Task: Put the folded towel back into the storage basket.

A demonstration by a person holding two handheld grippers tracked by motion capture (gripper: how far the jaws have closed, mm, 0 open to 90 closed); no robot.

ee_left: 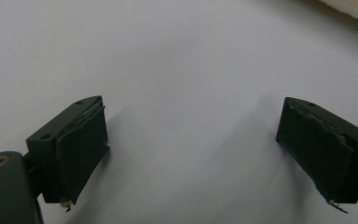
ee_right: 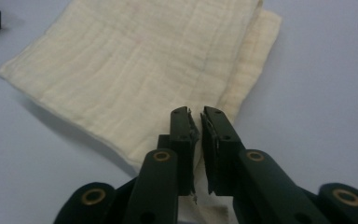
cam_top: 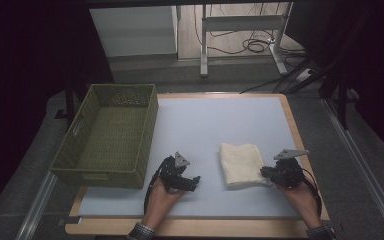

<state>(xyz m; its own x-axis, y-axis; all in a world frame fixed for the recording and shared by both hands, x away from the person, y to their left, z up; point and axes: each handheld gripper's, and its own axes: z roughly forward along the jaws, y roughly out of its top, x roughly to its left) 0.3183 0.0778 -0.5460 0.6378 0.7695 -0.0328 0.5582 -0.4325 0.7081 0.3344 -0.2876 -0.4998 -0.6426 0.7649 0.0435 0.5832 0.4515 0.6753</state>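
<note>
I see the pale table (cam_top: 205,120) with a green woven basket (cam_top: 107,135) on its left side, no readable writing anywhere. Folded cream cloth (cam_top: 241,164) lies flat right of centre. My right tool (ee_right: 199,122), low at the cloth's near right corner, jaws a narrow slit apart, cloth edge between them, grip unclear. Left tool (ee_left: 191,140) spread wide, released, over bare table.
</note>
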